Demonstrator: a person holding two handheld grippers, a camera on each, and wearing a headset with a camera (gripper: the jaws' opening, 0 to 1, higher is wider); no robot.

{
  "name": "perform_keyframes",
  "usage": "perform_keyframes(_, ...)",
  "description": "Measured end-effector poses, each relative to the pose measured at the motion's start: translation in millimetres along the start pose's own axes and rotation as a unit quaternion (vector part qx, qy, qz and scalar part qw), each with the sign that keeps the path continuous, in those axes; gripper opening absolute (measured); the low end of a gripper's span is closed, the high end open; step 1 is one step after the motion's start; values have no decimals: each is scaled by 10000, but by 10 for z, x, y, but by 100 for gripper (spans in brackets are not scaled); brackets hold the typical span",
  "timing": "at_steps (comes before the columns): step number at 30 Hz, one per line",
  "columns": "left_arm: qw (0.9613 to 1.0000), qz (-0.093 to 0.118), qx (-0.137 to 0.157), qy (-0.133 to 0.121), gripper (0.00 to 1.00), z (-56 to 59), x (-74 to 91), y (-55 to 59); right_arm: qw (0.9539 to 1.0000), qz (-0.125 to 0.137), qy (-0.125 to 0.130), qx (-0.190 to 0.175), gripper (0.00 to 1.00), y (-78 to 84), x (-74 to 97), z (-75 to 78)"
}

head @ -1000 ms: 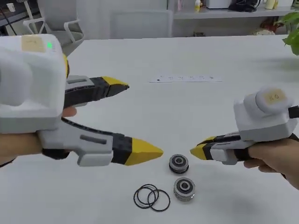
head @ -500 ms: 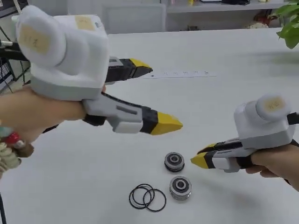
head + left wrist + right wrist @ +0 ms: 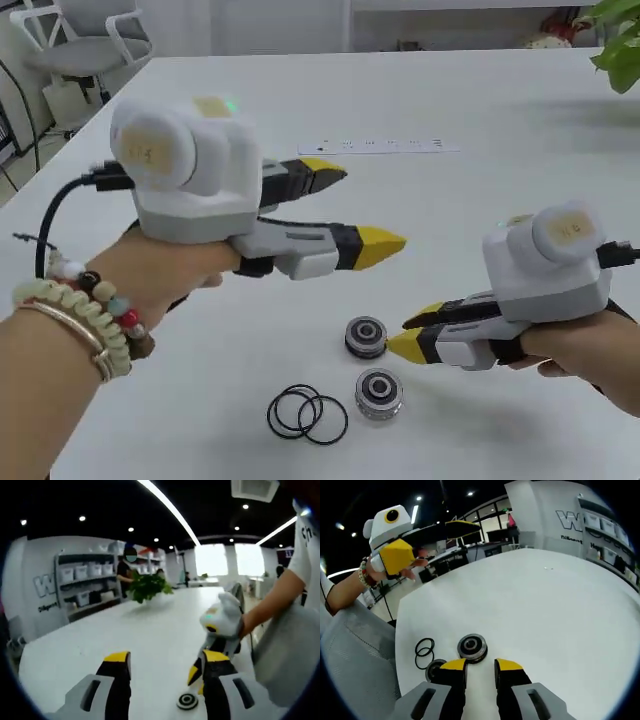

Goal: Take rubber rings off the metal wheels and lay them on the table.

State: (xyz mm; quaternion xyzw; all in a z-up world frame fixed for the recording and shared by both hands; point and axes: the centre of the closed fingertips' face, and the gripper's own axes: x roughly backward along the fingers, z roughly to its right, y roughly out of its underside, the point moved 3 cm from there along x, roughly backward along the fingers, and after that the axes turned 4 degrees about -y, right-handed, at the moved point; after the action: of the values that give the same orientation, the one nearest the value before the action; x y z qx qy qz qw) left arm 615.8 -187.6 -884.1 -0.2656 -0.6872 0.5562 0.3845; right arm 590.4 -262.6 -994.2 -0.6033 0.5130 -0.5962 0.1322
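Two metal wheels lie on the white table (image 3: 500, 180): one wheel (image 3: 365, 336) (image 3: 472, 647) (image 3: 187, 700) just off my right gripper's tips, the other wheel (image 3: 379, 392) (image 3: 436, 669) nearer me. A few loose black rubber rings (image 3: 305, 412) (image 3: 424, 650) lie overlapped to their left. My right gripper (image 3: 408, 332) (image 3: 481, 666) hovers low, pointing left at the farther wheel, its jaws a narrow gap apart and holding nothing. My left gripper (image 3: 360, 207) (image 3: 162, 662) floats higher, above and behind the wheels, wide open and empty.
A thin printed paper strip (image 3: 380, 145) lies farther back on the table. An office chair (image 3: 90, 40) stands at the far left corner and a green plant (image 3: 615, 45) (image 3: 147, 586) at the far right. A black cable (image 3: 60, 215) trails from the left gripper.
My left gripper has lifted from beside the wheels and drawn back to hover higher. The right gripper stays by the farther wheel. Wheels and rings lie where they were.
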Motion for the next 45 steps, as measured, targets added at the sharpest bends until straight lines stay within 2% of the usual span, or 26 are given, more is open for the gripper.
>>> perform_keyframes(1,9999,-151,1,41,56,2,-1,87,10000,-4,-15,17,20,6,-6,-1)
perform_keyframes(2,9981,-549,-244,154,54,12,2,239,10000,-17,-21,23,20,12,-13,-1)
perform_keyframes(4,9958,-836,-360,130,48,-7,-14,377,10000,-51,-36,41,21,23,-34,-7)
perform_keyframes(7,9955,-889,-234,216,43,46,-61,486,9999,-87,-68,79,21,34,-60,-17)
perform_keyframes(9,9944,-965,-285,321,40,112,-95,545,9999,-104,-72,108,22,38,-81,-19)
perform_keyframes(13,9900,-1239,-299,608,32,268,-167,695,9997,-136,-95,200,22,44,-106,-33)
perform_keyframes(16,9876,-1401,-370,611,29,308,-205,809,9996,-113,-87,242,24,34,-117,-38)
perform_keyframes(18,9866,-1496,-384,527,26,297,-214,877,9996,-98,-74,263,26,29,-126,-34)
perform_keyframes(21,9867,-1528,-254,491,20,283,-216,919,9994,-112,-74,322,26,32,-140,-39)
perform_keyframes(23,9873,-1507,-120,487,20,298,-219,917,9993,-103,-68,354,26,28,-144,-42)
perform_keyframes(27,9876,-1496,-60,471,19,316,-233,929,9993,-79,-65,364,26,21,-154,-54)
perform_keyframes(30,9856,-1616,-56,491,17,350,-245,991,9992,-76,-64,377,25,20,-159,-55)
perform_keyframes(31,9871,-1533,58,448,16,362,-243,977,9992,-79,-68,375,25,20,-161,-55)
perform_keyframes(34,9857,-1617,113,448,14,357,-215,989,9991,-120,-41,394,24,30,-167,-48)
perform_keyframes(45,9872,-1538,125,409,14,347,-238,982,9990,-121,-101,413,21,24,-190,-63)
